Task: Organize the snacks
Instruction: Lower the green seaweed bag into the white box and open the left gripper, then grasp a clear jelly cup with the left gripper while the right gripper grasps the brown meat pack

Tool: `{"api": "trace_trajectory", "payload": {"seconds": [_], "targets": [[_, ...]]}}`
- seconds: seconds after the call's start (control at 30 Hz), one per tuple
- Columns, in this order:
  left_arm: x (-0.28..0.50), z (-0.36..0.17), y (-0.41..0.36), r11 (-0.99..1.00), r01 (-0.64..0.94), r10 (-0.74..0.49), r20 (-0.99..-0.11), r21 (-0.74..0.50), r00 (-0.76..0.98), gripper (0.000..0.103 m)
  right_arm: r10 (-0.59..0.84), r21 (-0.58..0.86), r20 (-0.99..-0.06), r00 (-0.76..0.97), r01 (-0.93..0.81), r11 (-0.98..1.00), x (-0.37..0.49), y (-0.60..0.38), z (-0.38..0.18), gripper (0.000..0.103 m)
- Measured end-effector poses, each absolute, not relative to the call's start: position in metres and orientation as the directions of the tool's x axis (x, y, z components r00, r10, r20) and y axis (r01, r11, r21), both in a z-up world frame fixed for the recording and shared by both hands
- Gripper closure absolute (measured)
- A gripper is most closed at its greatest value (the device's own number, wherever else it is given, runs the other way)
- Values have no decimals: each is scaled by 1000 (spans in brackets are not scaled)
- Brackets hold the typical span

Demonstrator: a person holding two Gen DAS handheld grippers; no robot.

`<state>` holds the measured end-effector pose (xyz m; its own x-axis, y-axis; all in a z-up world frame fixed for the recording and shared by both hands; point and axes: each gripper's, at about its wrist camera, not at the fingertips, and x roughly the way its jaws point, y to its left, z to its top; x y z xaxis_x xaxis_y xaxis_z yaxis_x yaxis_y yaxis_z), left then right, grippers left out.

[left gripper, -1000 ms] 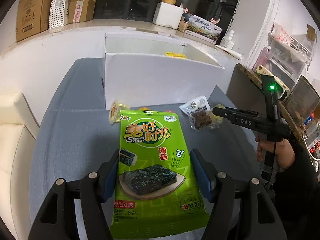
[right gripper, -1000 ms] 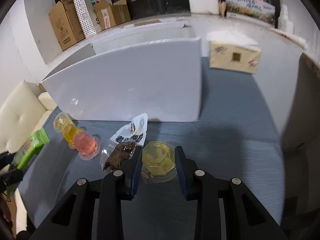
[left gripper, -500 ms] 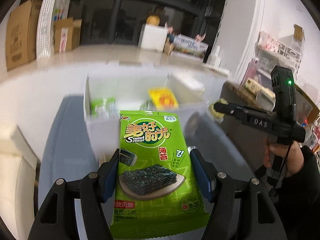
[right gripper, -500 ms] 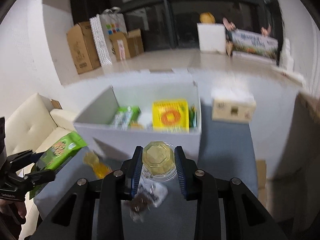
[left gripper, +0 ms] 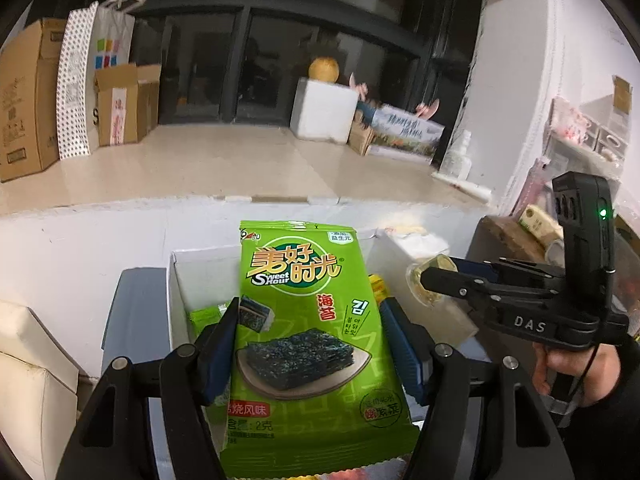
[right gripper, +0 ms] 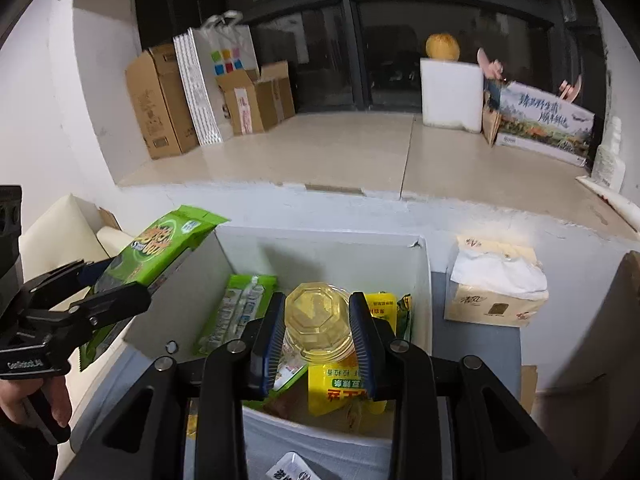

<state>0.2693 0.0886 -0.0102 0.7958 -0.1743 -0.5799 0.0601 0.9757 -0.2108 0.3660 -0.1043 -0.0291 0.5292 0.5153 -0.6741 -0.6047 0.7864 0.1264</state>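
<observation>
My left gripper (left gripper: 310, 338) is shut on a green seaweed snack packet (left gripper: 308, 340) and holds it above the left part of the white box (left gripper: 176, 280). The packet also shows in the right wrist view (right gripper: 160, 248). My right gripper (right gripper: 318, 322) is shut on a clear yellow jelly cup (right gripper: 318, 322) and holds it over the open white box (right gripper: 320, 244). The box holds a yellow packet (right gripper: 340, 388) and a green-white packet (right gripper: 236, 308). The right gripper with the cup shows in the left wrist view (left gripper: 430, 280).
A tissue pack (right gripper: 496, 280) stands right of the box on the grey table (right gripper: 476, 344). A snack wrapper (right gripper: 292, 468) lies before the box. Cardboard boxes (right gripper: 160, 100) and a white foam box (right gripper: 452, 96) stand on the floor behind. A cream sofa (left gripper: 32, 380) is at left.
Both grippers have lifted their snacks off the table and moved them forward over the white box. The box interior has come into view from above.
</observation>
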Motion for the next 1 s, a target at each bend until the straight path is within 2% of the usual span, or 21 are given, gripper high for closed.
{"api": "trace_trajectory", "payload": {"seconds": [0.03,0.07,0.1,0.13,0.43,0.53,0.73,1.0], "targets": [[275,-15,91,977,42,-162,-594,-211,788,28,493,117,-688,533,-589,800,369,-103,-33,56],[279,-20,93,979,12,-136,-605,-205,784,22,460,91,-698,550,-568,818,372,-102,-36,43],[281,-24,95,980,-11,-114,-615,-197,780,6,443,77,-694,567,-554,829,373,-103,-38,16],[283,-29,97,981,-31,-97,-626,-190,774,0,449,81,-682,578,-551,831,373,-107,-39,10],[271,-47,109,979,-40,-103,-653,-200,750,0,442,113,-705,554,-527,842,369,-122,-48,6],[262,-42,110,981,-42,-93,-651,-188,753,0,465,126,-674,575,-531,838,357,-127,-41,0],[216,-34,106,981,-18,-108,-626,-192,772,0,519,137,-639,568,-579,804,315,-140,-32,0],[140,-63,94,964,-31,-148,-633,-262,760,0,514,173,-706,488,-585,793,248,-162,-87,0]]}}
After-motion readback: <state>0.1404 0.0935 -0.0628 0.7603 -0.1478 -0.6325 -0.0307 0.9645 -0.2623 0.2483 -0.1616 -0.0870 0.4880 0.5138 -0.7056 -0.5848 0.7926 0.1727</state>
